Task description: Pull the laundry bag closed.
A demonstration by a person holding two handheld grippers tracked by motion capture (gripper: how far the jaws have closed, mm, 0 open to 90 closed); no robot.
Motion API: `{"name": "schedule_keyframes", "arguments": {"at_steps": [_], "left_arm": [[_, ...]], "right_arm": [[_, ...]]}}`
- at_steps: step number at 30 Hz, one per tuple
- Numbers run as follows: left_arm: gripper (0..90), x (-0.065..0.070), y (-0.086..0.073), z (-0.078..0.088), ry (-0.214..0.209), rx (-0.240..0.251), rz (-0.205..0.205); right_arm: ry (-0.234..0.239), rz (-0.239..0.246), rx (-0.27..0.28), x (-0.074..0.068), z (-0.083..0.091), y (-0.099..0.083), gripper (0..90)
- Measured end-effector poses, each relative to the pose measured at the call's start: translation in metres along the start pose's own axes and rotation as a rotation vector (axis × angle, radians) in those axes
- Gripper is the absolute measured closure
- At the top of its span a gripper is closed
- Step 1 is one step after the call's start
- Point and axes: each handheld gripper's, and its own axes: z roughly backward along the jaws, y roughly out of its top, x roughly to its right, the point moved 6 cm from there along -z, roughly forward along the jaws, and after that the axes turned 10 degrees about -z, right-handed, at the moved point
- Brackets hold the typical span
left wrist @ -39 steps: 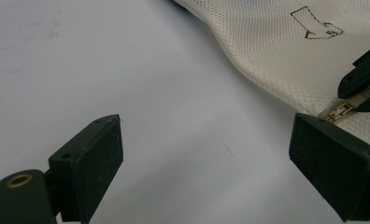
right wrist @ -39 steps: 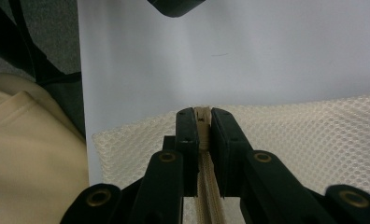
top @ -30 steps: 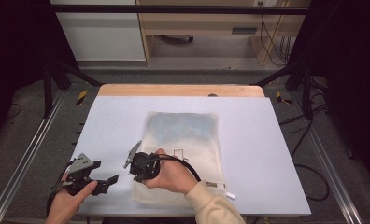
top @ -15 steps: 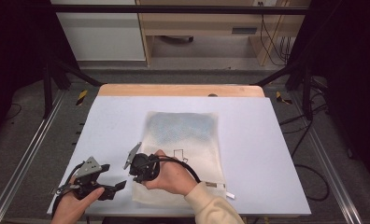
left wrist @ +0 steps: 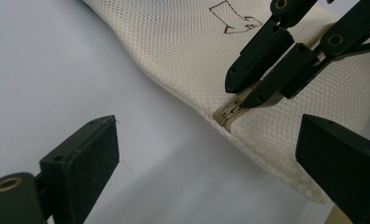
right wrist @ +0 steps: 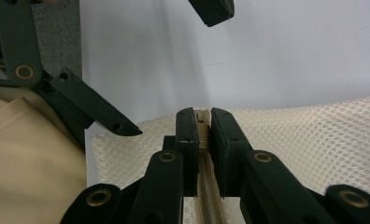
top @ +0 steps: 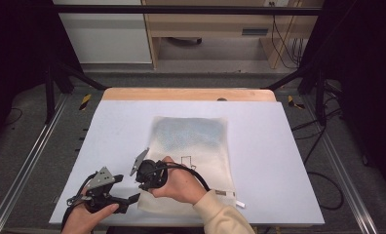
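**Pinching the zipper at the bag's near corner**

Reaching in from the bottom of the high view, the person's right hand (top: pixel 179 184) lies across the lower left part of the mesh bag (top: pixel 193 146), wrist bent so that the right gripper (top: pixel 141 181) points toward the bag's near left corner. A cream sleeve (top: pixel 219 214) covers the forearm. The left hand (top: pixel 86 214) sits low at the table's near left edge, carrying the left gripper (top: pixel 127 199) level and aimed rightward at the same corner.

The right gripper's jaws are closed on the zipper pull (right wrist: pixel 202 122), which shows as a beige tab squeezed between the two black pads in the right gripper view, with the zipper track (right wrist: pixel 205 196) running down between the jaw arms. Seen from the left gripper view, those same closed tips sit on the beige zipper end (left wrist: pixel 227 114) at the bag's edge.

The left gripper's jaws stand wide apart with nothing between them; in its own view one pad (left wrist: pixel 85 161) hovers over bare table and the other sits near the bag's corner, just short of the zipper end.

The mesh bag lies flat on the pale table (top: pixel 288 170), its far end darker and bluish through the mesh, a small arrow mark (left wrist: pixel 233 17) printed near the zipper. What is inside the bag cannot be made out.
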Motion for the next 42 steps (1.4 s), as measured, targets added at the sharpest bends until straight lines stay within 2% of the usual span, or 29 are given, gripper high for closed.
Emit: {"name": "schedule_keyframes", "arguments": {"at_steps": [5,8,14,19,23,25,30,34,35,40,42], "left_arm": [[6.0,0.001,0.005,-0.001,0.027,0.027,0.005],[5.6,0.003,0.005,-0.004,0.011,0.025,0.017],[6.6,0.008,0.005,-0.011,0.03,0.006,-0.009],[10.2,0.01,0.002,-0.014,0.009,-0.01,-0.003],[15.8,0.011,0.002,-0.016,-0.002,-0.023,-0.009],[19.2,0.012,0.002,-0.019,-0.022,-0.024,0.01],[25.2,0.015,0.001,-0.021,-0.057,-0.033,0.016],[32.8,0.016,0.001,-0.022,-0.106,-0.03,0.035],[34.2,0.016,0.001,-0.022,-0.126,-0.032,0.052],[41.3,0.019,0.002,-0.025,-0.18,-0.033,0.058],[43.6,0.019,0.004,-0.027,-0.19,-0.028,0.057]], "right_arm": [[0.004,-0.001,0.002,0.0,0.0,-0.001,81.9],[0.006,-0.007,0.001,0.0,-0.001,-0.002,81.9],[0.004,-0.017,0.022,0.001,0.003,-0.002,81.9],[0.007,-0.031,0.032,0.002,0.006,-0.001,81.8],[0.005,-0.024,0.039,0.002,0.008,-0.001,81.9],[0.004,-0.02,0.039,0.002,0.009,-0.002,81.9],[0.002,-0.019,0.045,0.001,0.012,-0.001,81.9],[0.004,-0.02,0.046,0.001,0.014,-0.002,81.9],[0.003,-0.022,0.048,0.001,0.014,-0.001,81.8],[0.001,-0.023,0.049,0.0,0.015,-0.001,81.9],[0.003,-0.024,0.049,0.0,0.015,-0.001,81.9]]}}
